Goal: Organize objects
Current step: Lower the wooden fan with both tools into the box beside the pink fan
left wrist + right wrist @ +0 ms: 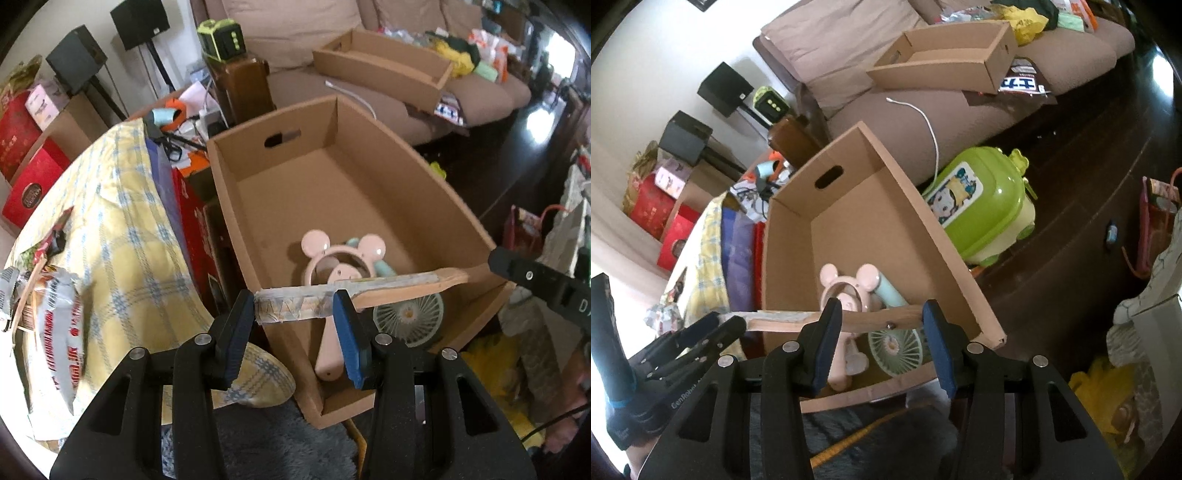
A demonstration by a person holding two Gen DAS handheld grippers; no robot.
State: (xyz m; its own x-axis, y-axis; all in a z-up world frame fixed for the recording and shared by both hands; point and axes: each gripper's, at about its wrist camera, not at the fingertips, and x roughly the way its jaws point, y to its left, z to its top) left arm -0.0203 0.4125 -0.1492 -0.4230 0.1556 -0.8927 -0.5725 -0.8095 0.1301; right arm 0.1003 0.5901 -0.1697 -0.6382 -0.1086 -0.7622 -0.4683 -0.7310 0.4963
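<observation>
We find both claws pinching one long wooden piece (399, 286): the left claw (295, 332) grips its tape-wrapped end, and the right claw (881, 334) grips the bare wooden end. The piece lies crosswise, level, just above the near rim of the open cardboard box (461, 206). Below it, inside the box, rest a pink mouse-eared handheld fan (332, 258) and a pale green round fan (408, 317); the far half of the box floor is bare. We judge the step in hand to be lowering the piece into the box. To do it well, both ends should descend together, and the piece should turn lengthwise, because it appears wider than the box opening. Beyond the box stand a green toy suitcase (986, 206) and a sofa (886, 110) carrying a second cardboard box (945, 59).
</observation>
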